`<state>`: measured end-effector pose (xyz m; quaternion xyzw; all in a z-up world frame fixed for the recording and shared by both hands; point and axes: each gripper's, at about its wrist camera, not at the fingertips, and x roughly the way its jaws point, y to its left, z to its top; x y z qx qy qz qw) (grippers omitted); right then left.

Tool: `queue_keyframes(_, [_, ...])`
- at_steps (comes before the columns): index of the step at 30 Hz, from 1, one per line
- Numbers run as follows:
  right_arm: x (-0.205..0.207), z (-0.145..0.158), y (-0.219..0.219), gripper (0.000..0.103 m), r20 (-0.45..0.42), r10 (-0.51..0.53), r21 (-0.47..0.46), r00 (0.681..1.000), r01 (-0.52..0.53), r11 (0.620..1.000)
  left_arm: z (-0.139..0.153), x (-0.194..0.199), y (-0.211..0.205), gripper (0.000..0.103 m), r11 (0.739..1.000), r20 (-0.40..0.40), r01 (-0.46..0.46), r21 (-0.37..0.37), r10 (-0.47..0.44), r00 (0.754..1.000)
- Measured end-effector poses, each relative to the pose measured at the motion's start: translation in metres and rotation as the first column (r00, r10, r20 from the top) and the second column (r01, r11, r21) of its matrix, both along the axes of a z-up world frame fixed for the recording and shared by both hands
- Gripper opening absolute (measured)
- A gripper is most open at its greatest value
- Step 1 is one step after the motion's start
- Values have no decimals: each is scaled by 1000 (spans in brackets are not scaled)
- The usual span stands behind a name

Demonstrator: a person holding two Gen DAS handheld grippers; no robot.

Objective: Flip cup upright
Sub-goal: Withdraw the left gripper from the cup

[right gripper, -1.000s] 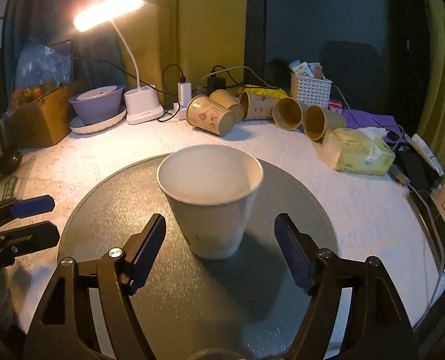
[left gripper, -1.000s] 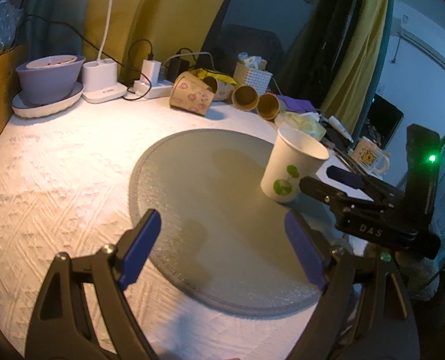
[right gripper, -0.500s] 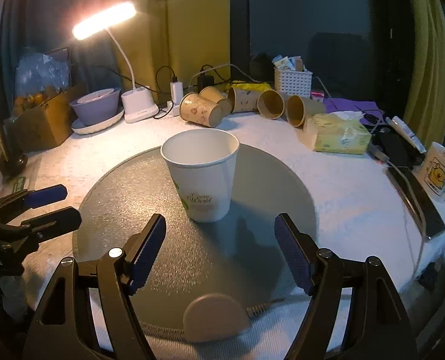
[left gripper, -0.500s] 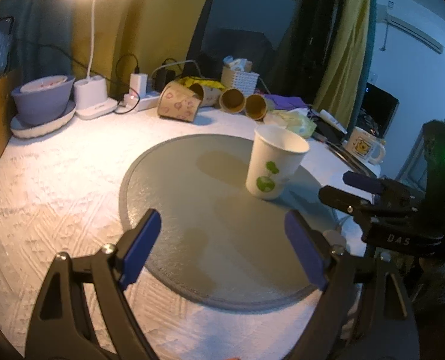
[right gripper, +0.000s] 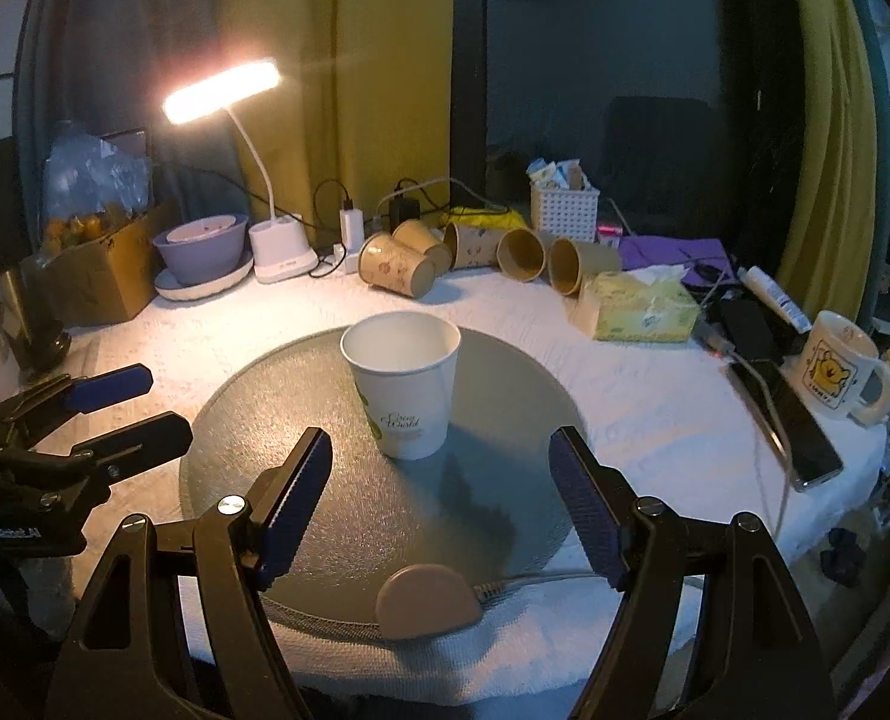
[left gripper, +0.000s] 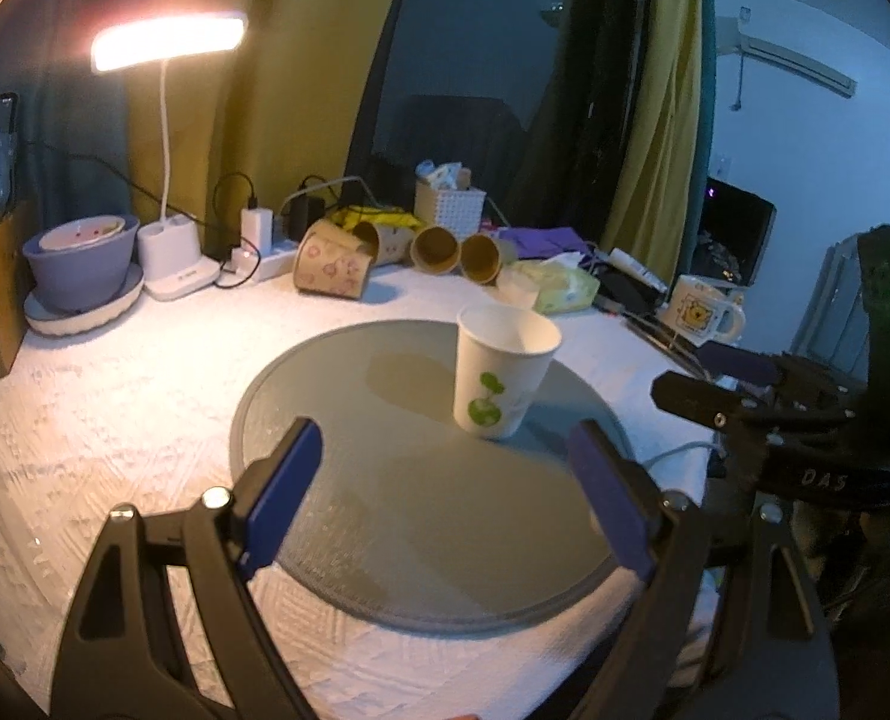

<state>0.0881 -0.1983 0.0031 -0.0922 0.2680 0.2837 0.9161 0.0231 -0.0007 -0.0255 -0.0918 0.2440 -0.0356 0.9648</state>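
At the bottom of each view you are holding both tools with jaws spread wide and gripping nothing: the right gripper [right gripper: 439, 498] and the left gripper [left gripper: 445, 498]. Just beyond, at frame centre, the white cup [right gripper: 403, 384] is standing mouth-up on the round grey mat [right gripper: 301, 480]. The flip looks finished; nothing seems left but pulling away.
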Motion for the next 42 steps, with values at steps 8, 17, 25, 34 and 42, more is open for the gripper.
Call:
queue_keyframes(8, [-10,19,-6,78,36,-9,13,999,9,1000,17,-11,-5,86,1000,49,13,14,-13,999])
queue_keyframes(17, [-25,41,-11,78,84,-10,27,996,7,1000,37,-24,-13,86,999,113,22,39,-26,993])
queue_keyframes(25, [-35,57,-14,78,120,-9,45,993,3,999,54,-36,-16,86,998,168,26,50,-34,985])
queue_keyframes(34, [-46,74,-15,78,156,4,67,988,-14,998,67,-46,-17,95,998,220,-10,66,-5,975])
queue_keyframes(42, [-51,84,-12,78,179,14,75,984,-28,997,75,-53,-18,95,994,247,-40,101,14,969])
